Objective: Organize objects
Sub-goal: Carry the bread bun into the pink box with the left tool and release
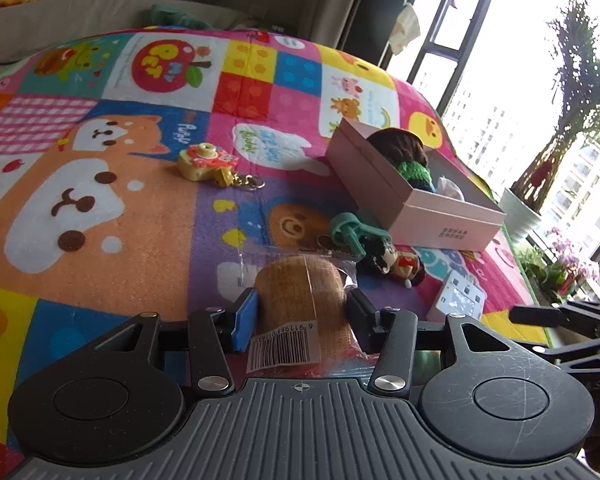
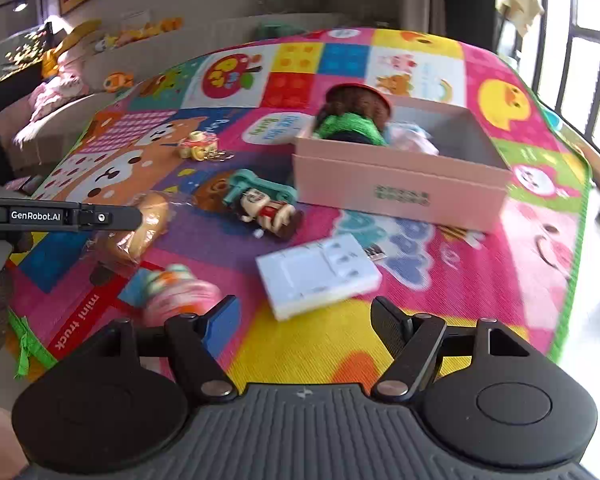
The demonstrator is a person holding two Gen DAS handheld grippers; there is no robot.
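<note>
My left gripper (image 1: 300,308) is shut on a tan bandage roll in clear wrap (image 1: 304,300), held just above the play mat; it also shows in the right wrist view (image 2: 140,228). My right gripper (image 2: 304,316) is open and empty, low over the mat just short of a white socket block (image 2: 316,276). An open pink box (image 1: 416,196) (image 2: 400,184) stands ahead with a brown knitted doll (image 2: 356,116) and a pale item inside. A small figurine (image 2: 268,212), a teal clip (image 1: 356,232) and a yellow toy camera keychain (image 1: 208,160) lie on the mat.
A colourful cartoon play mat (image 1: 100,184) covers the floor. A striped round toy (image 2: 176,292) lies by my right gripper's left finger. A sofa with plush toys (image 2: 72,76) stands at the back left. Windows and potted plants (image 1: 556,152) are on the right.
</note>
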